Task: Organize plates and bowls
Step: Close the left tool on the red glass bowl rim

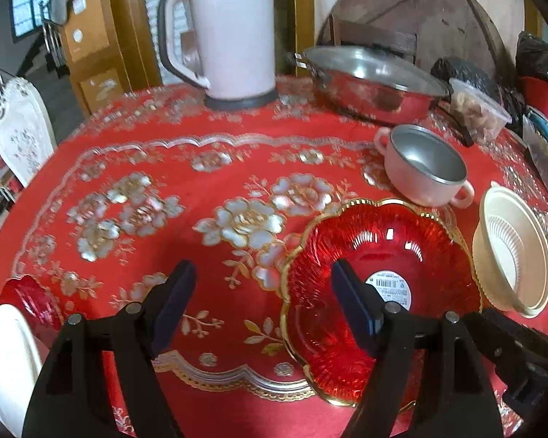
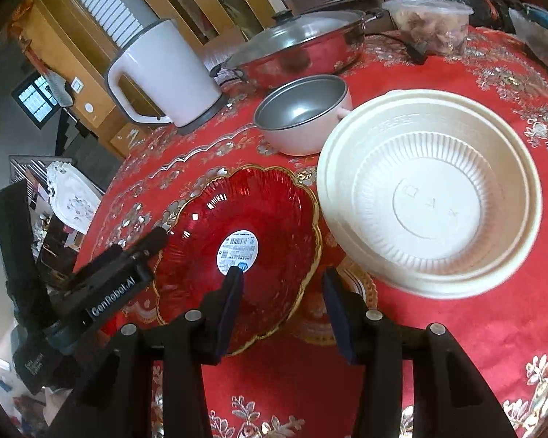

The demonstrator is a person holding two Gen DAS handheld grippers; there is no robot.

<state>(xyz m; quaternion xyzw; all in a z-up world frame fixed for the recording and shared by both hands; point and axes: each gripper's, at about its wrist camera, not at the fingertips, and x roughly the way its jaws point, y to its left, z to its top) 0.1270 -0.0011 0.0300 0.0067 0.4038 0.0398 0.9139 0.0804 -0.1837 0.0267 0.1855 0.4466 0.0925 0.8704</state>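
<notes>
Nearest: both my tongs, left tongs (image 1: 263, 310) and right tongs (image 2: 283, 304), gape empty.
Red plate (image 2: 244, 241): on desk (image 2: 438, 346), right tongs straddling its 5 o'clock rim.
Left: cream bowl (image 2: 431, 189), pink bowl (image 2: 303, 116) unstacked.

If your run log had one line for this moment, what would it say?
left hand-held gripper: open, straddling red scalloped plate rim | right hand-held gripper: open, same plate's rim | cream plastic bowl: untouched
</notes>
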